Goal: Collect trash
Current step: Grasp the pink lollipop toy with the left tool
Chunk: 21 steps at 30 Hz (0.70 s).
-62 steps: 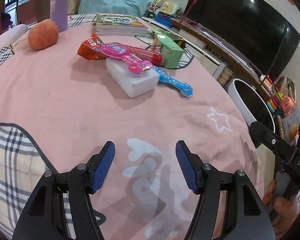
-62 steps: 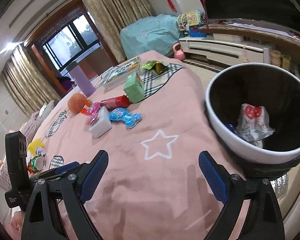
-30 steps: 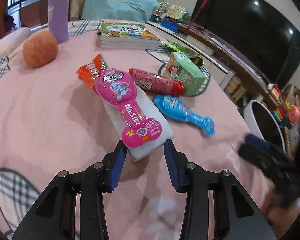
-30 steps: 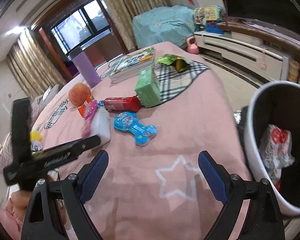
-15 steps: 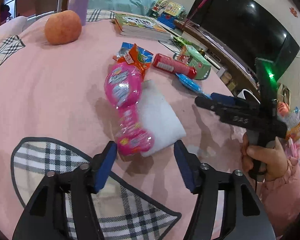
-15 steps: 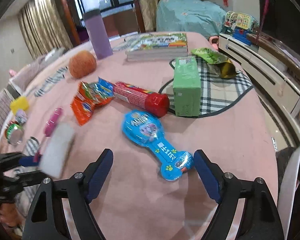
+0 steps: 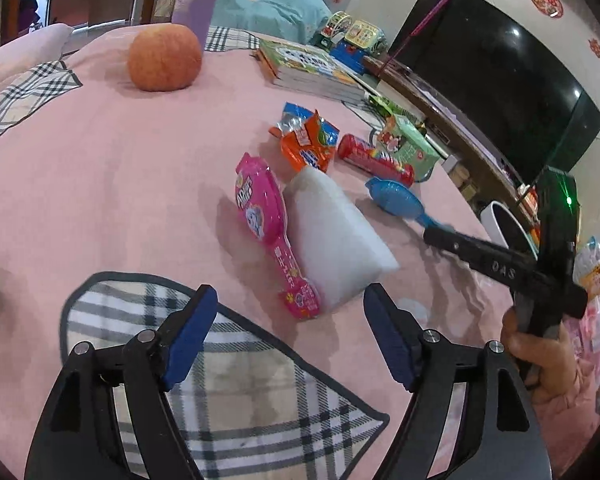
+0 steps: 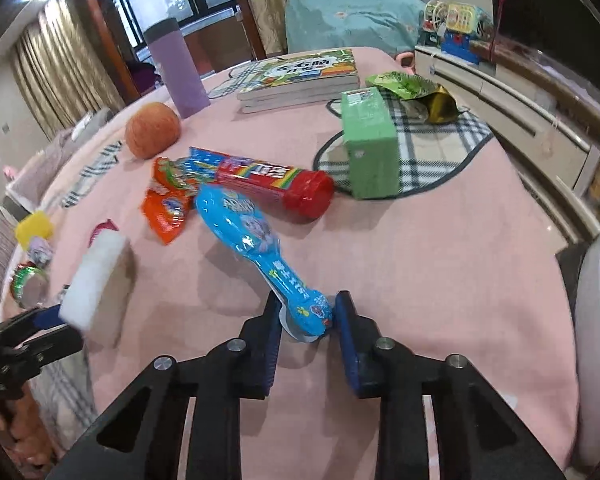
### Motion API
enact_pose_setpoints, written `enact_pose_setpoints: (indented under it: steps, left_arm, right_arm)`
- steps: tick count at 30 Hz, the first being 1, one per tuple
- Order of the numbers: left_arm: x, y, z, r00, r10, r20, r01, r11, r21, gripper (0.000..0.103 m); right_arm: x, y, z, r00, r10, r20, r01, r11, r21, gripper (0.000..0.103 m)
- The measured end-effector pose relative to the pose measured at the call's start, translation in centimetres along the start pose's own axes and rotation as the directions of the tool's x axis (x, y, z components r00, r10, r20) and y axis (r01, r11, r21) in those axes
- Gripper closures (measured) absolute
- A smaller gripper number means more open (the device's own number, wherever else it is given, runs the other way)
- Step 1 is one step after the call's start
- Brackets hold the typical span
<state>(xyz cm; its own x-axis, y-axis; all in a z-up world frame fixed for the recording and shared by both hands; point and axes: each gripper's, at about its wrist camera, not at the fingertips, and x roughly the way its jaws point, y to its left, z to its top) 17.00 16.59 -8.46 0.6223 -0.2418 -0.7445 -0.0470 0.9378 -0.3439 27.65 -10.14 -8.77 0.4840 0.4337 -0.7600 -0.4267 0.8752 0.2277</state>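
On the pink tablecloth [image 7: 100, 184] lie a pink paddle-shaped candy pack [image 7: 268, 224], a white foam block [image 7: 336, 236], an orange snack wrapper [image 7: 310, 146], a red candy tube [image 7: 374, 160] and a blue paddle-shaped candy pack [image 8: 256, 248]. My left gripper [image 7: 290, 336] is open, just short of the pink pack and the foam block. My right gripper [image 8: 306, 328] is shut on the handle end of the blue pack, which lies on the cloth. The white trash bin [image 8: 596, 320] stands at the table's right edge.
A green box [image 8: 370, 148], a stack of books [image 8: 300, 76], an orange fruit [image 8: 152, 130], a purple bottle [image 8: 178, 68] and a green-gold bag [image 8: 420, 92] sit further back. A yellow item [image 8: 34, 228] and a can [image 8: 28, 284] lie at left.
My right gripper has moved in and closed on the blue pack's handle end. My left gripper has opened wider and drawn back a little from the pink pack and foam block.
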Motion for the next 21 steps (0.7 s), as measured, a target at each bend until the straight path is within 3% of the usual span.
enact_pose_setpoints:
  steps: [2,3,5,11,19,21]
  left_arm:
    - [-0.1,-0.1,0.3,1.000,-0.027,0.001,0.027,1.000,0.009,0.026]
    - [0.0,-0.2,0.4,1.000,-0.031,-0.003,0.031,0.999,0.016,0.026]
    - [0.3,-0.4,0.7,0.999,-0.031,-0.009,0.031,0.999,0.023,0.026]
    - [1.2,0.2,1.6,0.998,-0.059,-0.027,0.059,0.998,-0.017,0.023]
    - [-0.3,0.4,2.4,0.994,-0.108,0.008,0.108,0.992,-0.057,0.024]
    - [-0.6,0.6,2.4,0.997,-0.070,0.018,0.071,0.996,-0.062,0.024]
  right_arm:
    - [0.0,0.7,-0.1,1.000,0.009,-0.006,-0.009,1.000,-0.009,0.068]
    - [0.0,1.2,-0.1,1.000,0.011,-0.010,-0.011,1.000,-0.028,0.057]
    - [0.2,2.1,0.0,1.000,0.006,-0.004,-0.006,0.998,-0.063,0.048]
    - [1.4,3.7,0.4,1.000,-0.023,-0.006,0.022,0.983,-0.180,0.048]
    - [2.6,4.1,1.1,0.997,0.052,-0.052,-0.062,0.974,-0.220,0.046]
    - [2.7,4.0,1.2,0.997,0.063,-0.050,-0.073,0.974,-0.214,0.046]
